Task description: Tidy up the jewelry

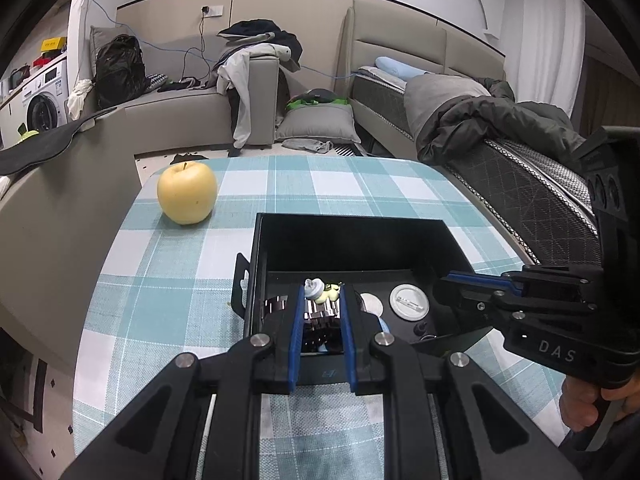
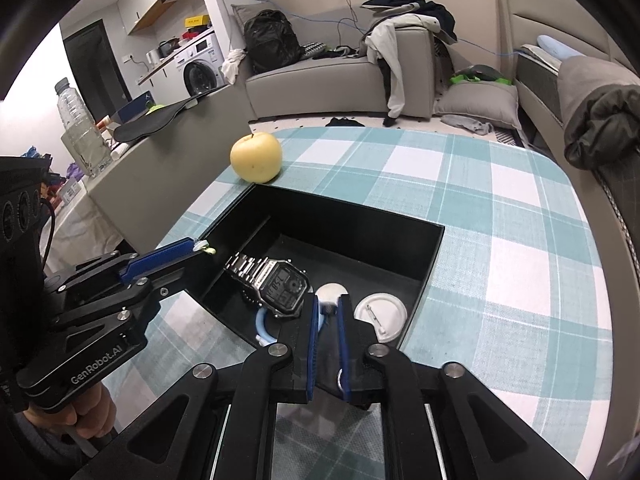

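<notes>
L gripper (image 1: 322,292) jaws grasp small charm (image 1: 313,288) (pale, knobbly) — R gripper (image 2: 329,304) jaws parted over matte box (image 2: 360,236).

One black box (image 2: 340,216) holds one watch (image 2: 276,280) and two white badges (image 2: 382,314); one apple (image 2: 256,157) sits outside.

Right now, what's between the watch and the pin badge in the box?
A white disc sits between watch and badge, the right claw tips over its near edge. Clearest in the right wrist view.
</notes>
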